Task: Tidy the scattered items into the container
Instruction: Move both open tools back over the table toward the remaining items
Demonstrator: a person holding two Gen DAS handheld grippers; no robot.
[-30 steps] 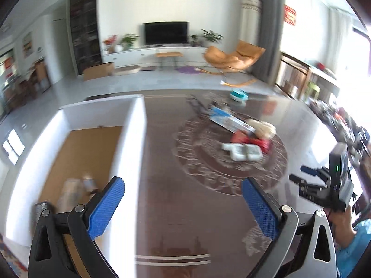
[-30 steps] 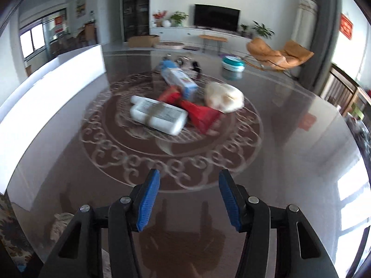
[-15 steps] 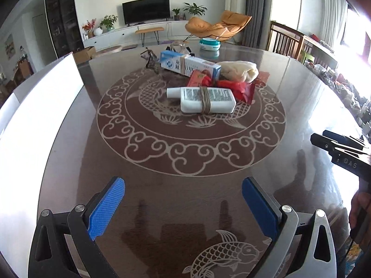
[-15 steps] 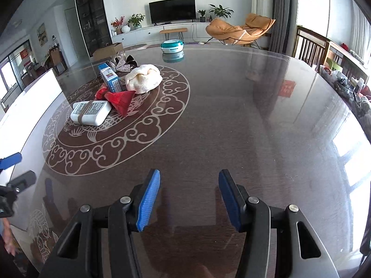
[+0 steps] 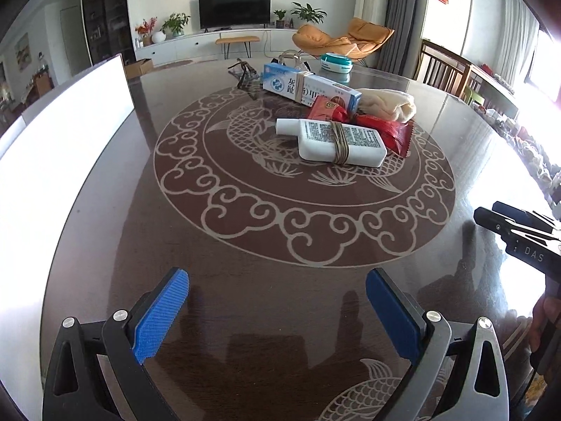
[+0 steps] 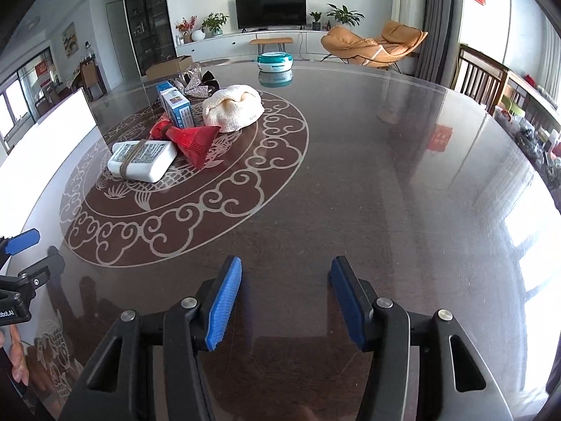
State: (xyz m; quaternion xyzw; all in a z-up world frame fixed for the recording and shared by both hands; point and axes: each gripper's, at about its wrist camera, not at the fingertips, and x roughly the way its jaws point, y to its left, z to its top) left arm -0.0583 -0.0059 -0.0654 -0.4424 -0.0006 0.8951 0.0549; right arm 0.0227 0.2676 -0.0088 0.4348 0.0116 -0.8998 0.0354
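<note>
Now both grippers, left gripper (image 5: 277,310) and right gripper (image 6: 285,298), hover spread and empty; next, reach for the white bottle (image 5: 338,139) at centre frame.

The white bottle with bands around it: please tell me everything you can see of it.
The white bottle is flat, looks plastic, with a white cap and a printed text label. Brownish rubber bands wrap its middle. It lies on its side on the dark patterned table, its far edge against the red packet. Neither gripper touches it.
</note>
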